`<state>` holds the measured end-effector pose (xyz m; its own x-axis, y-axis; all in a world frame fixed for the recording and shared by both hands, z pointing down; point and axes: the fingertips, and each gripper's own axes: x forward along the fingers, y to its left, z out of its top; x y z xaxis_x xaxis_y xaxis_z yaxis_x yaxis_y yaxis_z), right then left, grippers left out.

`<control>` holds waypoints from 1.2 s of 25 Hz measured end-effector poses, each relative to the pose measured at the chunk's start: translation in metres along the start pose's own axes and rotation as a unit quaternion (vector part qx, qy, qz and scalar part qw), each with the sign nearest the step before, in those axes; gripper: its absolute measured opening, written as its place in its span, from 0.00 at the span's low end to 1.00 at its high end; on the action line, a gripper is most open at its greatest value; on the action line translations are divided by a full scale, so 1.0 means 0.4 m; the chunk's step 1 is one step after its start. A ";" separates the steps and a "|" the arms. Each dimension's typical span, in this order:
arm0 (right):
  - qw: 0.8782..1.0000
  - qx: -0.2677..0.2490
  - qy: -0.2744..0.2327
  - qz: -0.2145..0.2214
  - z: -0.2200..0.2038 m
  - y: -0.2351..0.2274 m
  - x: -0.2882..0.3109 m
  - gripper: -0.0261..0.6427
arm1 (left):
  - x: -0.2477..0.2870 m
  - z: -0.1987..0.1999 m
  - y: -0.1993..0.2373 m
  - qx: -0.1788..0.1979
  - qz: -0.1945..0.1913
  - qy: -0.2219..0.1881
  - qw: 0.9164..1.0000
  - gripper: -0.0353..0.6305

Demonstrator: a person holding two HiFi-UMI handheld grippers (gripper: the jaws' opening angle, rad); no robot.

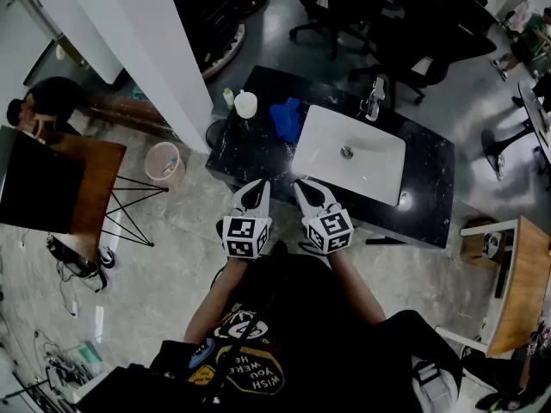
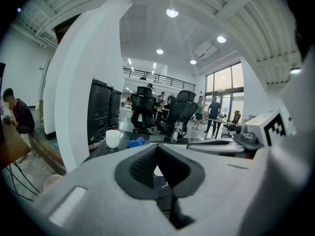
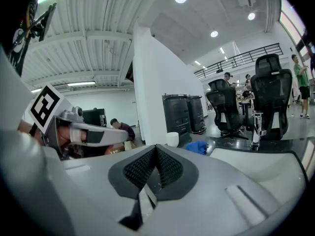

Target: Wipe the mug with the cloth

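A white mug (image 1: 245, 104) stands at the far left corner of the black counter (image 1: 258, 157), with a crumpled blue cloth (image 1: 287, 119) just to its right. Both grippers hover side by side at the counter's near edge, well short of the two. My left gripper (image 1: 256, 186) is shut with nothing in it, and my right gripper (image 1: 303, 184) is shut and empty too. In the left gripper view the mug (image 2: 112, 138) and cloth (image 2: 136, 142) lie beyond the closed jaws (image 2: 156, 147). The right gripper view shows the mug (image 3: 172, 139) and cloth (image 3: 199, 147) past its closed jaws (image 3: 156, 147).
A white sink (image 1: 379, 170) with a faucet (image 1: 374, 99) takes up the counter's right part. A small green bottle (image 1: 228, 97) stands behind the mug. A pink bin (image 1: 164, 162), a wooden table (image 1: 95, 183), a white pillar (image 1: 146, 41) and office chairs (image 1: 331, 7) surround the counter.
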<state>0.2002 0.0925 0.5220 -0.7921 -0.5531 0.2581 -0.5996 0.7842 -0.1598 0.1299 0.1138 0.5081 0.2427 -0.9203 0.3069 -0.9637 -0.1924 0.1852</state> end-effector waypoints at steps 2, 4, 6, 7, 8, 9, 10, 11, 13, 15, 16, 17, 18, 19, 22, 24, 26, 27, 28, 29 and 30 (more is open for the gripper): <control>1.000 -0.001 0.000 0.001 0.000 -0.002 0.001 0.04 | 0.004 -0.001 0.000 0.000 -0.001 0.000 1.000 0.06; 1.000 -0.001 0.000 0.001 0.000 -0.002 0.001 0.04 | 0.006 -0.004 0.001 0.000 0.000 0.001 1.000 0.06; 1.000 -0.002 0.000 0.000 -0.001 -0.002 0.000 0.04 | 0.007 -0.006 0.003 0.000 0.000 0.001 1.000 0.06; 1.000 -0.002 0.000 0.000 -0.001 -0.003 -0.001 0.04 | 0.008 -0.005 0.002 0.001 0.000 0.001 1.000 0.06; 1.000 -0.002 0.001 -0.001 -0.001 -0.003 -0.002 0.04 | 0.009 -0.004 0.001 0.002 -0.001 0.001 1.000 0.06; 1.000 -0.002 0.001 -0.001 -0.001 -0.004 -0.003 0.04 | 0.009 -0.003 -0.001 0.002 -0.002 0.002 1.000 0.06; 1.000 -0.002 0.001 -0.001 -0.001 -0.004 -0.004 0.04 | 0.010 -0.003 -0.002 0.002 -0.002 0.002 1.000 0.06; 1.000 -0.003 0.001 0.000 0.000 -0.004 -0.005 0.04 | 0.010 -0.003 -0.004 0.002 -0.003 0.003 1.000 0.06; 1.000 -0.003 0.002 0.001 -0.001 -0.003 -0.006 0.04 | 0.011 -0.004 -0.005 0.001 -0.003 0.004 1.000 0.06; 1.000 0.000 0.003 0.001 -0.007 -0.004 -0.006 0.04 | 0.012 -0.008 -0.004 -0.001 -0.002 0.006 1.000 0.06; 1.000 0.005 0.005 0.000 -0.011 -0.007 -0.005 0.04 | 0.012 -0.011 -0.003 -0.002 -0.001 0.008 1.000 0.06; 1.000 0.012 0.006 -0.001 -0.016 -0.010 -0.004 0.04 | 0.011 -0.015 -0.001 -0.003 0.000 0.009 1.000 0.06; 1.000 0.020 0.007 -0.002 -0.022 -0.013 -0.004 0.04 | 0.008 -0.018 0.000 -0.004 0.002 0.011 1.000 0.06; 1.000 0.028 0.008 -0.001 -0.027 -0.015 -0.003 0.04 | 0.004 -0.023 0.002 -0.005 0.004 0.013 1.000 0.06; 0.999 0.038 0.013 0.001 -0.045 -0.013 -0.003 0.04 | -0.013 -0.034 0.014 -0.007 0.014 0.018 1.000 0.06; 0.999 0.041 0.021 0.002 -0.061 -0.011 0.001 0.04 | -0.018 -0.042 0.027 -0.012 0.021 0.021 0.999 0.06; 0.999 0.044 0.030 0.001 -0.080 -0.010 0.005 0.04 | -0.020 -0.051 0.036 -0.017 0.025 0.025 0.999 0.06; 0.998 0.047 0.035 0.002 -0.089 -0.008 0.008 0.04 | -0.019 -0.055 0.040 -0.019 0.027 0.027 0.999 0.06; 0.998 0.049 0.039 0.002 -0.094 -0.006 0.012 0.04 | -0.019 -0.057 0.046 -0.021 0.028 0.030 0.999 0.06; 0.998 0.051 0.041 0.003 -0.097 -0.003 0.019 0.04 | -0.019 -0.058 0.054 -0.023 0.029 0.032 0.999 0.06; 0.998 0.053 0.044 0.004 -0.098 0.000 0.026 0.04 | -0.018 -0.057 0.062 -0.025 0.029 0.034 0.999 0.06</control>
<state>0.1965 0.0975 0.5619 -0.7864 -0.5173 0.3376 -0.6062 0.7514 -0.2605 0.1067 0.1236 0.5319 0.1943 -0.9041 0.3807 -0.9702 -0.1198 0.2107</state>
